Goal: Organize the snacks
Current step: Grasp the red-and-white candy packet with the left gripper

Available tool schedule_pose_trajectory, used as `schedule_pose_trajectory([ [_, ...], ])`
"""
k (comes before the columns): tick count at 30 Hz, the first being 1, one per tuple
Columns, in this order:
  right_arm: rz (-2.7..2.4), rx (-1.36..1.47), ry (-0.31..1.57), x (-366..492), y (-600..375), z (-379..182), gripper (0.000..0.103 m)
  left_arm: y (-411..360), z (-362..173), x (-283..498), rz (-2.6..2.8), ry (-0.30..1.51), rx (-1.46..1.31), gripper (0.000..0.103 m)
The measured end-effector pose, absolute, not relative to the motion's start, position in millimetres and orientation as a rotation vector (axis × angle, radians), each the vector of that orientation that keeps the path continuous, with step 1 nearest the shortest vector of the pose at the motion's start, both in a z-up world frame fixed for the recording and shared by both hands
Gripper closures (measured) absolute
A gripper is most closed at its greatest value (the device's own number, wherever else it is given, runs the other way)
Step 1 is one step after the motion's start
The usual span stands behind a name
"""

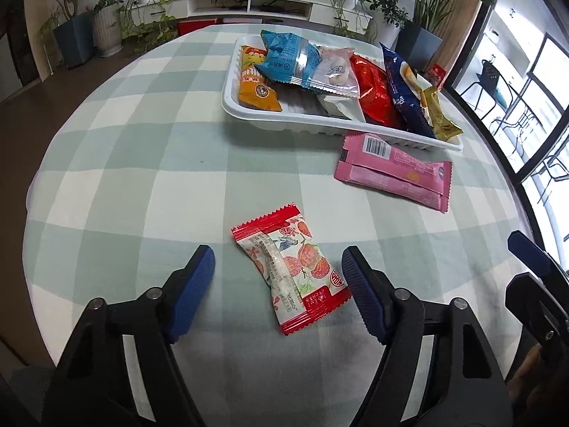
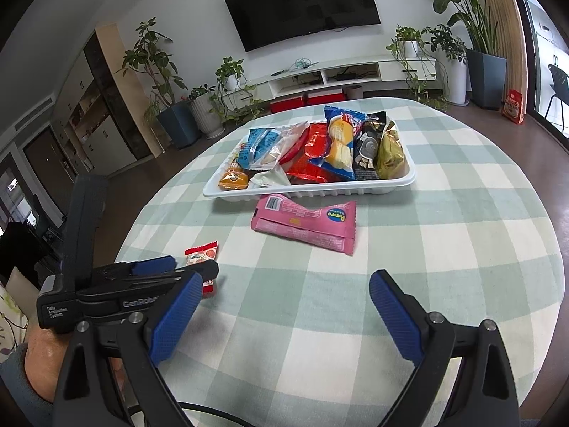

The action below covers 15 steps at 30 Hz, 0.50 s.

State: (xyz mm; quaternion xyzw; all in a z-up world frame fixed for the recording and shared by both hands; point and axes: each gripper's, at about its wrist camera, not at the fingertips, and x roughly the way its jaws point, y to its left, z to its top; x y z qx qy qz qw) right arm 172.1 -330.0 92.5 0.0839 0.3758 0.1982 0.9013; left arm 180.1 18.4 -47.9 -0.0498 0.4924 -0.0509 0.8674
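Observation:
A small red-and-white snack packet (image 1: 290,270) lies flat on the checked tablecloth, directly between the blue pads of my left gripper (image 1: 277,259). The jaws stand open around it and the left pad is clearly apart from it. In the right wrist view the same packet (image 2: 201,252) is partly hidden behind the left gripper's fingers (image 2: 156,265). My right gripper (image 2: 286,281) hovers open over bare cloth with nothing between its fingers. A pink packet (image 2: 306,226) lies just in front of a white tray (image 2: 309,188) that holds several snack bags.
The round table's edge curves close on the left (image 1: 39,192). The pink packet (image 1: 394,172) touches the tray's near rim (image 1: 320,124). One finger (image 1: 526,249) of the right gripper shows at the right edge. Potted plants, a TV stand and windows lie beyond.

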Motion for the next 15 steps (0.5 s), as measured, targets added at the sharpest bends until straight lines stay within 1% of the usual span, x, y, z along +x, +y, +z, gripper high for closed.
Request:
schedule_pose_trajectory([
  [4, 0.407, 0.167, 0.772, 171.1, -329.4, 92.0, 0.006, 17.2, -48.6, 182.2, -0.108, 1.031, -0.075, 0.04],
  [8, 0.403, 0.151, 0.771, 169.5, -327.4, 90.6, 0.006, 15.0, -49.6, 182.4, -0.107, 1.027, -0.045, 0.041],
  [9, 0.402, 0.148, 0.77, 168.9, -327.5, 90.8, 0.006, 14.6, -49.9, 182.4, -0.108, 1.024, -0.037, 0.043],
  [11, 0.401, 0.139, 0.767, 168.3, -326.4, 90.5, 0.006, 14.4, -50.2, 182.2, -0.112, 1.022, -0.024, 0.047],
  [13, 0.398, 0.132, 0.764, 167.5, -326.0, 90.2, 0.006, 15.7, -50.2, 182.2, -0.12, 1.02, -0.016, 0.055],
  [14, 0.397, 0.131, 0.765, 167.4, -326.0, 89.9, 0.006, 16.4, -50.1, 182.2, -0.126, 1.019, -0.015, 0.056],
  [15, 0.397, 0.13, 0.767, 167.5, -326.0, 89.5, 0.006, 17.3, -49.9, 182.4, -0.131, 1.019, -0.014, 0.06],
])
